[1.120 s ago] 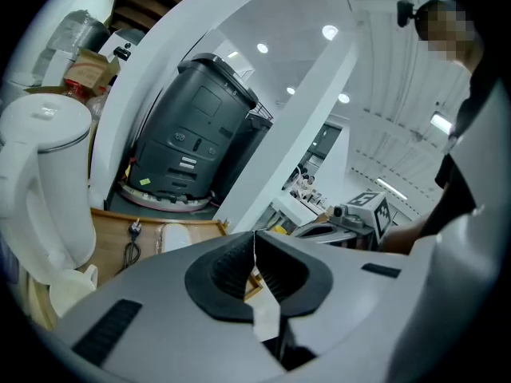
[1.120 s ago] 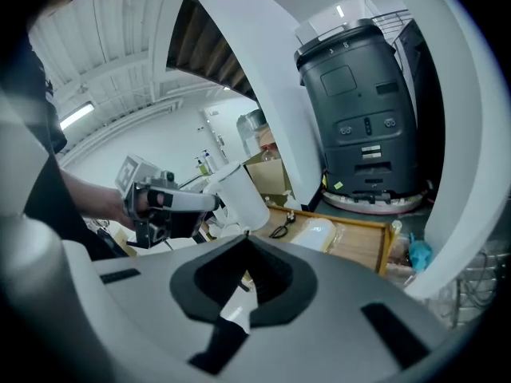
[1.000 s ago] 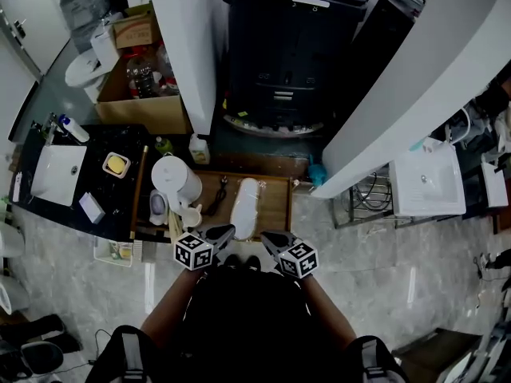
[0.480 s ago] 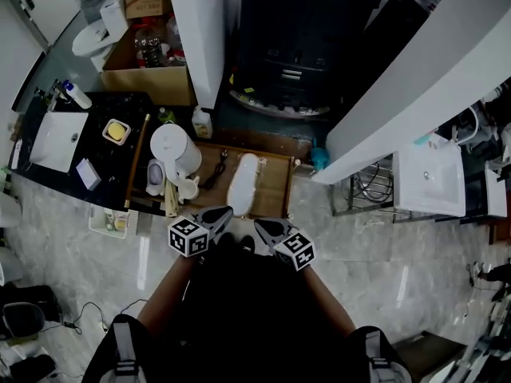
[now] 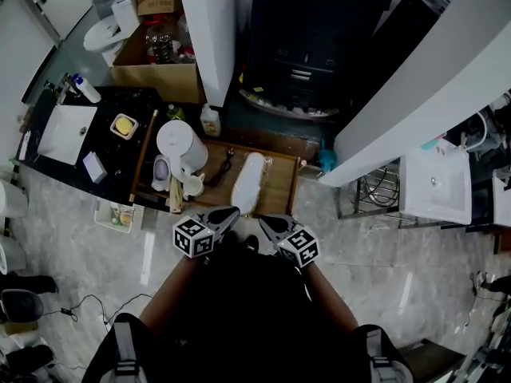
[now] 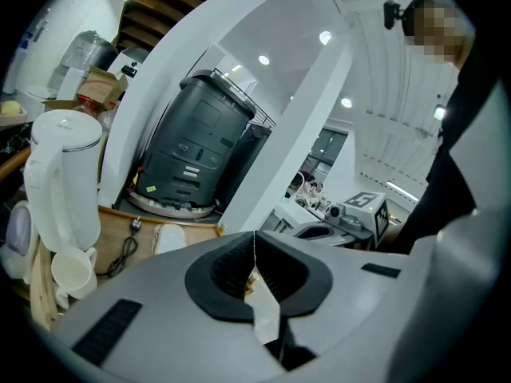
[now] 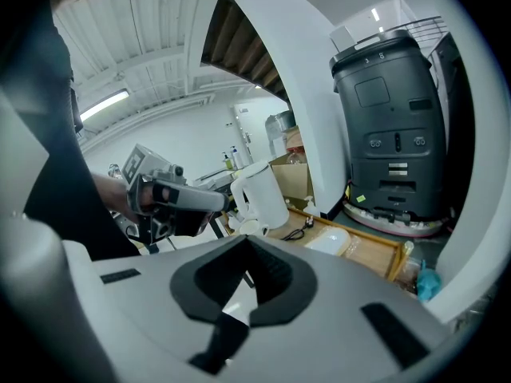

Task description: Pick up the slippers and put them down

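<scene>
A pair of white slippers (image 5: 248, 183) in a clear wrapper lies on a low wooden tray (image 5: 281, 194) on the floor, seen also as slippers (image 6: 168, 236) and slippers (image 7: 334, 240). My left gripper (image 5: 229, 214) and right gripper (image 5: 266, 220) hover side by side just short of the tray's near edge, apart from the slippers. In its own view the left gripper (image 6: 255, 238) has its jaws closed together with nothing between them. The right gripper (image 7: 245, 242) is shut and empty too.
A white kettle (image 5: 180, 144) and a mug (image 6: 72, 271) stand on the tray's left, beside a black cable (image 5: 223, 170). Behind the tray are a large black machine (image 5: 307, 46) and white pillars. A black counter (image 5: 120, 158) is at the left and a white washbasin (image 5: 435, 183) at the right.
The head view has shifted a little. Both grippers stay shut near the tray's front edge, the left one slightly raised. The slippers lie where they were.
</scene>
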`<state>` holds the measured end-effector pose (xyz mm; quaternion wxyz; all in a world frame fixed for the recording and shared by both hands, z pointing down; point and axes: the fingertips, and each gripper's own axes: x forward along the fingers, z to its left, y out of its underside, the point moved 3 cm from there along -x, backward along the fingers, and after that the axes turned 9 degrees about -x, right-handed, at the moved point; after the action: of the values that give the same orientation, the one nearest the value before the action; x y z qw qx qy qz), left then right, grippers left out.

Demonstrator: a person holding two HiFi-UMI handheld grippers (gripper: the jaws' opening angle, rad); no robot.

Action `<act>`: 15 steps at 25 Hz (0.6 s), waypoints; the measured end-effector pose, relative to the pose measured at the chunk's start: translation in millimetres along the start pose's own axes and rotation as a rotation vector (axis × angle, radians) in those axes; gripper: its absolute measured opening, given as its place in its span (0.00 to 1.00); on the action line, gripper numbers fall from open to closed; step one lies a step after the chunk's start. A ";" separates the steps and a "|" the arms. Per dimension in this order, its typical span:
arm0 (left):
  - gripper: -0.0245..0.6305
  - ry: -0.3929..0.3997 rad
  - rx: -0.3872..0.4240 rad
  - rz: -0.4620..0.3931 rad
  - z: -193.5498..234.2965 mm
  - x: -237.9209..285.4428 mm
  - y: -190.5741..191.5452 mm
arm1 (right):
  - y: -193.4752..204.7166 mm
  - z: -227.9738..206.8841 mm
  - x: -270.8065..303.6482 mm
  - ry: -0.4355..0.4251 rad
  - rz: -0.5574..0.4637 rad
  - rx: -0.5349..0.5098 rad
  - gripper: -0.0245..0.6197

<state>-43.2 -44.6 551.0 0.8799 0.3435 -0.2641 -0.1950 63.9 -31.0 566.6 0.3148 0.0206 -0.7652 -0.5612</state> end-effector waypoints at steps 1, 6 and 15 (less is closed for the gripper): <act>0.06 -0.001 -0.002 0.001 0.2 0.1 1.1 | 0.9 0.1 0.9 -0.002 0.001 0.001 0.05; 0.06 -0.006 -0.009 0.002 1.2 2.5 3.8 | 1.8 -1.0 1.5 -0.004 0.000 0.007 0.05; 0.06 -0.010 -0.010 -0.015 -0.5 1.6 1.6 | 1.0 -4.0 1.2 -0.007 -0.012 0.043 0.05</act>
<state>-41.4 -44.1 552.4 0.8789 0.3399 -0.2650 -0.2045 65.3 -34.5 568.7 0.3080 0.0299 -0.7780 -0.5467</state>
